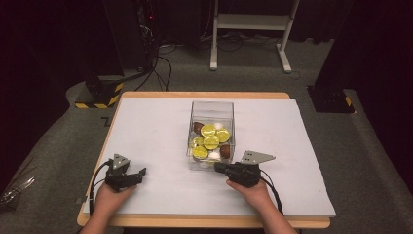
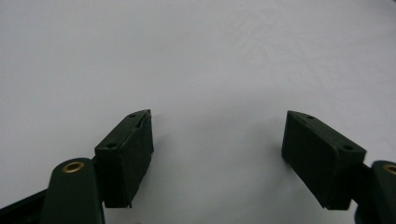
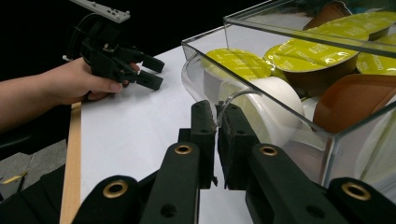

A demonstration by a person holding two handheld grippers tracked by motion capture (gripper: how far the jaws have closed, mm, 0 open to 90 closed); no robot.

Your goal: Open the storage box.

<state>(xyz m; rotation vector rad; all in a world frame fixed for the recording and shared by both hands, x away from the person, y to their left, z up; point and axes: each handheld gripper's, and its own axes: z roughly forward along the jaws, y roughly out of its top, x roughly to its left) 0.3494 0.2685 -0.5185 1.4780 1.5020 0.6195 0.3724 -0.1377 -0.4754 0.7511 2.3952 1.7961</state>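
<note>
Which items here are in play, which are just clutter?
In play: clear box, yellow-lidded capsules, brown capsules, right tool shut on the box's handle.
Lying about: left tool, open over white sheet; white stand.

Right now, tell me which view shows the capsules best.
The right gripper view: the capsules sit close up, their yellow lids readable through the clear box. The high view shows them small, from above, inside the box. The left gripper view faces bare white table.

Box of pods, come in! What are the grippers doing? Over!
Left gripper open, resting on white sheet. Right gripper shut on clear box wall, near corner. Yellow-lidded pods inside. Nothing in the way.
</note>
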